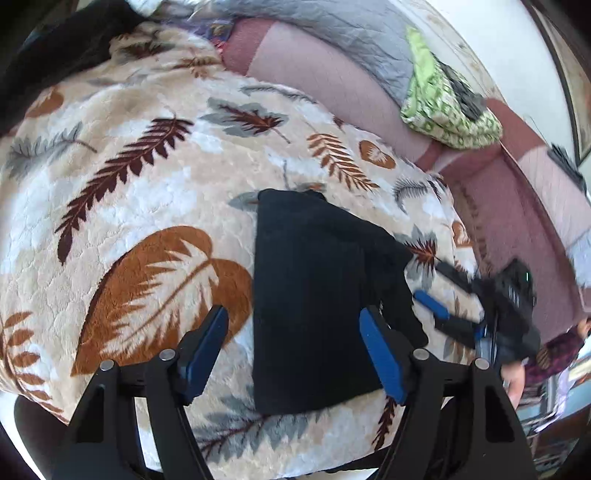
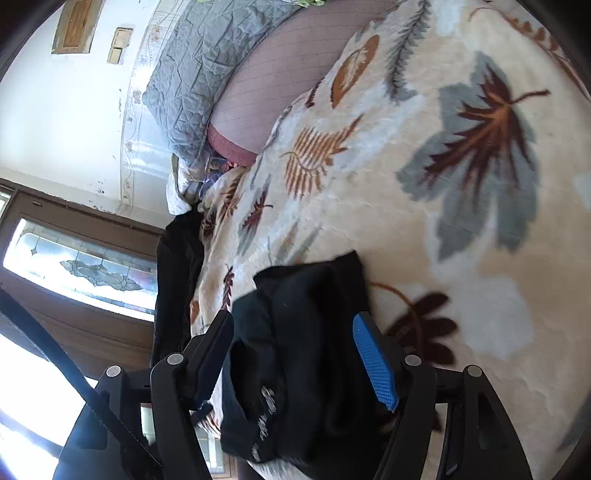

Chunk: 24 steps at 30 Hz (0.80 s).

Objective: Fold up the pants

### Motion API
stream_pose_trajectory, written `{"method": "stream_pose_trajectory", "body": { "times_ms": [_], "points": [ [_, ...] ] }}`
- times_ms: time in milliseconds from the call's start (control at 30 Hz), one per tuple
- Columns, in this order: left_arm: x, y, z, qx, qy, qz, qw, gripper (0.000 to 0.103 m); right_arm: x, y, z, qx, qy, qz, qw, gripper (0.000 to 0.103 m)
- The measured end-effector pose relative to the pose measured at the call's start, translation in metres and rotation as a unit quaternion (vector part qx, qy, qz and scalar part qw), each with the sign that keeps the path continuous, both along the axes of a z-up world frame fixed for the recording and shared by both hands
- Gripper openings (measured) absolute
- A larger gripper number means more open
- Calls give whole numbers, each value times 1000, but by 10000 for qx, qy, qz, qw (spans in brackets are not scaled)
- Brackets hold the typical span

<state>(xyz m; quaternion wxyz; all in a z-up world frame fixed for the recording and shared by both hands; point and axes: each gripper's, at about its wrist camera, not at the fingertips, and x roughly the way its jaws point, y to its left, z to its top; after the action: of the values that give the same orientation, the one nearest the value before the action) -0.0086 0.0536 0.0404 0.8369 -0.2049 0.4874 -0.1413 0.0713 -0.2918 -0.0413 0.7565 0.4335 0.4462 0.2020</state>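
The black pants [image 1: 317, 295] lie folded into a compact rectangle on a cream blanket with a leaf print [image 1: 129, 192]. My left gripper [image 1: 295, 321] is open just above the near half of the pants, its blue-padded fingers wide apart. The right gripper [image 1: 443, 295] shows in the left wrist view at the pants' right edge. In the right wrist view the pants [image 2: 306, 350] lie between the open fingers of my right gripper [image 2: 295, 332]; white lettering shows on the fabric. Whether either gripper touches the cloth I cannot tell.
A pink-maroon mattress [image 1: 332, 81] lies beyond the blanket, with a grey quilt [image 1: 354, 33] and a green patterned cloth [image 1: 443, 103] on it. Another dark garment [image 1: 59, 48] lies at the far left. A wall and a window [image 2: 81, 266] are close by.
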Motion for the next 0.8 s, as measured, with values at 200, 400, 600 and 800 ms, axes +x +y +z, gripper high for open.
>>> {"method": "stream_pose_trajectory", "body": {
  "times_ms": [200, 400, 600, 800],
  "points": [
    [42, -1, -27, -361, 468, -317, 9977, 73, -14, -3, -27, 3, 318, 396, 9987, 73],
    [73, -15, -57, -743, 871, -778, 9904, 79, 7, 26, -33, 14, 273, 811, 9963, 74],
    [76, -31, -49, -516, 767, -833, 9922, 65, 25, 58, -35, -108, 141, 1065, 9942, 66],
    [72, -33, -28, -400, 510, -761, 9950, 52, 26, 68, -23, -119, 2, 1200, 9927, 39]
  ]
}}
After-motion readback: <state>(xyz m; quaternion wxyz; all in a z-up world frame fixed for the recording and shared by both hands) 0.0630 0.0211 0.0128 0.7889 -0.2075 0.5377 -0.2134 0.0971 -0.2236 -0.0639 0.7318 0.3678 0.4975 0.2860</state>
